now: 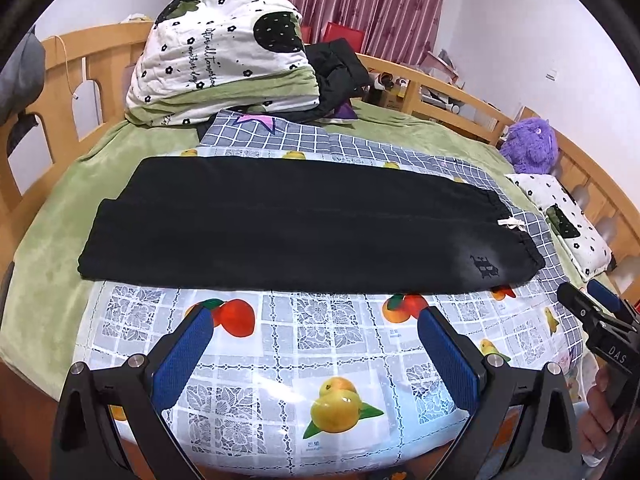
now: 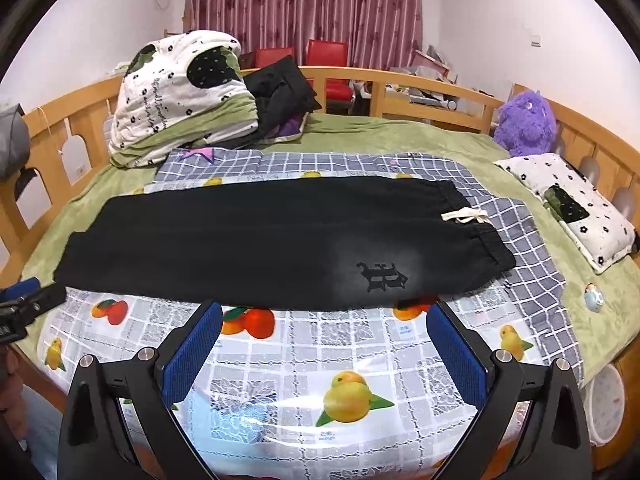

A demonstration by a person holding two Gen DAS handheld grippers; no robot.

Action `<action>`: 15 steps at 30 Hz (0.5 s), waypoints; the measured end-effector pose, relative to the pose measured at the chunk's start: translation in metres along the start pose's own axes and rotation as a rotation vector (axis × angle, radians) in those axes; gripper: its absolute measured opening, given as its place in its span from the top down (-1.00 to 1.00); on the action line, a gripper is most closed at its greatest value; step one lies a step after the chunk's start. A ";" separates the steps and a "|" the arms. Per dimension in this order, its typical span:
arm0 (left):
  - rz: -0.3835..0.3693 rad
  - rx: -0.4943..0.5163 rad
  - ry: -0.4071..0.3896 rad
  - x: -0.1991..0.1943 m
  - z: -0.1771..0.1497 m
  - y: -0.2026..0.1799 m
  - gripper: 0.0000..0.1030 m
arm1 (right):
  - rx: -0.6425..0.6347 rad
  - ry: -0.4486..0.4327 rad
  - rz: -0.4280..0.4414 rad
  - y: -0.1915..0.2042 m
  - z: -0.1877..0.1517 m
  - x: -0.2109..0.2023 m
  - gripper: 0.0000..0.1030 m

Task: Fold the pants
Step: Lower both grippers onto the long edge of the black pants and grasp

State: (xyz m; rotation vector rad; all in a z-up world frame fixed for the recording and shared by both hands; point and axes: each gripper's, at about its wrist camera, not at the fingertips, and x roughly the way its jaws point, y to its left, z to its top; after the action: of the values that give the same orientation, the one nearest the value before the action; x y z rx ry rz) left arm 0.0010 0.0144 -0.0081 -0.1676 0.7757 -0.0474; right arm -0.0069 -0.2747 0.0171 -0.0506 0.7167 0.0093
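The pants (image 2: pixel 280 240) lie lengthwise across mid-frame, waistband at right, cuffs at left. Both the left gripper (image 1: pixel 314 344) and the right gripper (image 2: pixel 324 340) hang spread and empty below the near edge, the right nearer the waistband.

Bright even indoor light, sharp focus, glare on the glossy tablecloth (image 2: pixel 256 424), heavy fisheye bending at edges.

Black pants (image 2: pixel 256 240), flat, waistband right, legs left
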 end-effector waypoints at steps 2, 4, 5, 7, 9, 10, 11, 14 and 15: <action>0.005 -0.007 -0.015 -0.002 0.001 0.001 -0.99 | 0.003 0.009 0.010 0.000 0.001 0.002 -0.95; 0.003 -0.020 -0.022 -0.002 0.003 0.002 -0.99 | 0.004 0.015 0.011 0.001 0.002 0.004 -0.95; 0.004 -0.028 -0.026 -0.002 0.004 0.003 -0.99 | 0.002 0.013 0.012 0.001 0.002 0.004 -0.95; -0.001 -0.046 -0.037 -0.002 0.007 0.006 -0.99 | 0.002 0.008 0.021 0.001 0.003 0.006 -0.95; -0.037 -0.061 -0.047 -0.002 0.011 0.008 -0.99 | 0.015 -0.003 0.025 0.000 0.005 0.008 -0.94; -0.057 -0.059 -0.054 -0.002 0.014 0.009 -0.99 | 0.028 -0.012 0.028 -0.002 0.006 0.008 -0.94; -0.069 -0.056 -0.062 -0.002 0.017 0.009 -0.99 | 0.044 -0.016 0.034 -0.003 0.008 0.010 -0.93; -0.046 -0.062 -0.071 0.000 0.032 0.015 -0.99 | 0.074 -0.015 0.063 -0.008 0.021 0.013 -0.93; -0.046 -0.064 -0.069 0.002 0.040 0.020 -0.99 | 0.078 -0.022 0.070 -0.009 0.025 0.013 -0.93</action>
State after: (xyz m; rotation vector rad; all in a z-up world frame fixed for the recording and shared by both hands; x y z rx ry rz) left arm 0.0298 0.0389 0.0156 -0.2470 0.7046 -0.0599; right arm 0.0197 -0.2822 0.0275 0.0486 0.6965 0.0488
